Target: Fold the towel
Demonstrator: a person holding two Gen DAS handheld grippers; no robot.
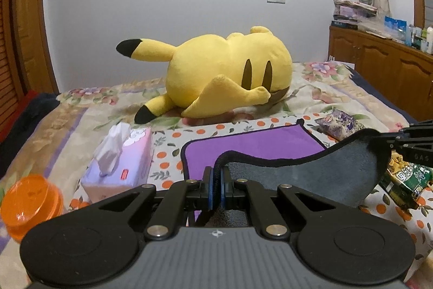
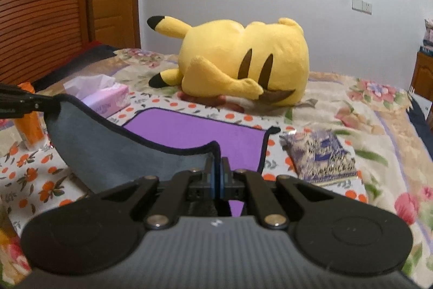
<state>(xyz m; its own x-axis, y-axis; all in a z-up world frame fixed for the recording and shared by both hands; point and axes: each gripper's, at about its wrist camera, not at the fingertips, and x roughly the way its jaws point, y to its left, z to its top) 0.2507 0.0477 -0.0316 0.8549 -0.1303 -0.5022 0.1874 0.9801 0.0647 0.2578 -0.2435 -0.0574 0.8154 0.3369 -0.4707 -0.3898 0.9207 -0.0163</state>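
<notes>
Left gripper is closed narrow, blue pads clamped on the dark piped hem of the towel at one near corner; right gripper is closed the same way on the other near corner. The near edge of the towel is held lifted between the two grippers, so the grey fleecy underside sags in a curve, while the far part lies flat on the bed with its smooth purple face up. Towel corners are rounded, edged all round in dark binding. Under the towel an orange-dotted floral cloth is spread over a floral bedspread. Left of the towel a pink and lilac tissue box is seen, a white tissue pulled up; its label print is too small to be read. Beside it stands an orange translucent plastic container. Right of the towel a purple patterned foil packet lies flat; a green snack bag carries print that cannot be read. "6A" is moulded on the right gripper's finger in the left wrist view. A yellow plush toy lies on its side beyond the towel, well apart.
</notes>
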